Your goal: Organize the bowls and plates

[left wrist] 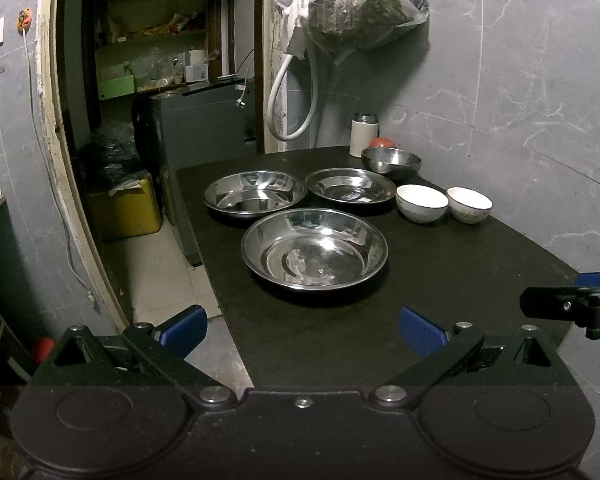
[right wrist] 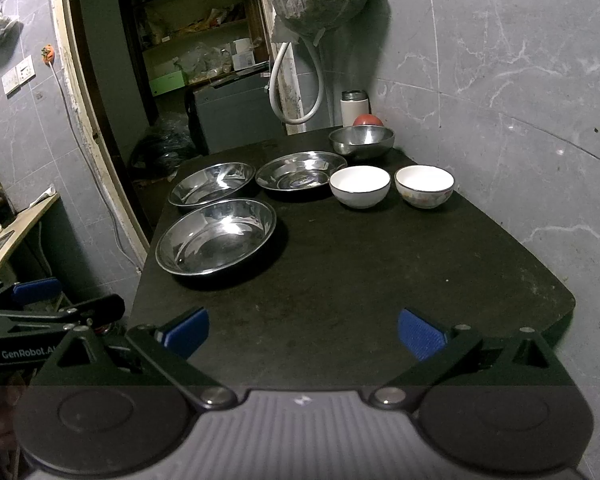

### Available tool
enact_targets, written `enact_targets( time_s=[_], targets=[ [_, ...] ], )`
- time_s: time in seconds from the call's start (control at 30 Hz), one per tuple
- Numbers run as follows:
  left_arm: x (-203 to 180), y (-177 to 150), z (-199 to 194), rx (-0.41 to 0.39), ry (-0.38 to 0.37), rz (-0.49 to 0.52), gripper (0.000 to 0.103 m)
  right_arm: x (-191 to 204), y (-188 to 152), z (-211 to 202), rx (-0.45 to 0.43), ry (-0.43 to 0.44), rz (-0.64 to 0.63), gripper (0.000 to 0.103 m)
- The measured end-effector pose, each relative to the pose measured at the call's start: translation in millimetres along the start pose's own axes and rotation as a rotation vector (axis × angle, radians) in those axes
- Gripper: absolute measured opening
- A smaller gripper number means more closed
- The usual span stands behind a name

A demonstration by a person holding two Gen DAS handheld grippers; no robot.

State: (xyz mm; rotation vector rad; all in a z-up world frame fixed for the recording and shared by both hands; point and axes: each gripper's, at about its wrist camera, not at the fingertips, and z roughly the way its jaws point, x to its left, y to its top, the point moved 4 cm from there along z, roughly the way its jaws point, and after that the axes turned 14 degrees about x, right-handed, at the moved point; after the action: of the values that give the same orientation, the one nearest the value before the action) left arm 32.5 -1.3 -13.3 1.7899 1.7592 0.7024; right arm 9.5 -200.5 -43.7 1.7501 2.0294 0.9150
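Note:
Three shallow steel plates lie on a black table (left wrist: 440, 280): a near one (left wrist: 314, 249) (right wrist: 216, 236), a far left one (left wrist: 254, 193) (right wrist: 211, 183) and a far right one (left wrist: 350, 186) (right wrist: 301, 176). Two white bowls (left wrist: 421, 202) (left wrist: 469, 204) stand to their right, also in the right wrist view (right wrist: 360, 186) (right wrist: 424, 186). A steel bowl (left wrist: 391, 161) (right wrist: 362, 141) stands behind. My left gripper (left wrist: 302, 330) is open and empty over the table's near left edge. My right gripper (right wrist: 303, 332) is open and empty over the near edge.
A white flask (left wrist: 363, 135) and a red ball (left wrist: 382, 143) stand at the table's back by the tiled wall. A hose (left wrist: 292, 92) and a full plastic bag (left wrist: 364, 4) hang above. A doorway to a storeroom (left wrist: 160, 80) opens at left, floor below.

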Motion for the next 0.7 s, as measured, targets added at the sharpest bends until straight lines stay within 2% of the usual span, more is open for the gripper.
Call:
enact_targets(
  time_s=[0.7],
  targets=[
    [0.0, -1.0, 0.7, -0.001, 0.002, 0.001, 0.102, -1.9, 2.8, 0.7, 0.004, -0.006, 0.004, 0.103]
  ],
)
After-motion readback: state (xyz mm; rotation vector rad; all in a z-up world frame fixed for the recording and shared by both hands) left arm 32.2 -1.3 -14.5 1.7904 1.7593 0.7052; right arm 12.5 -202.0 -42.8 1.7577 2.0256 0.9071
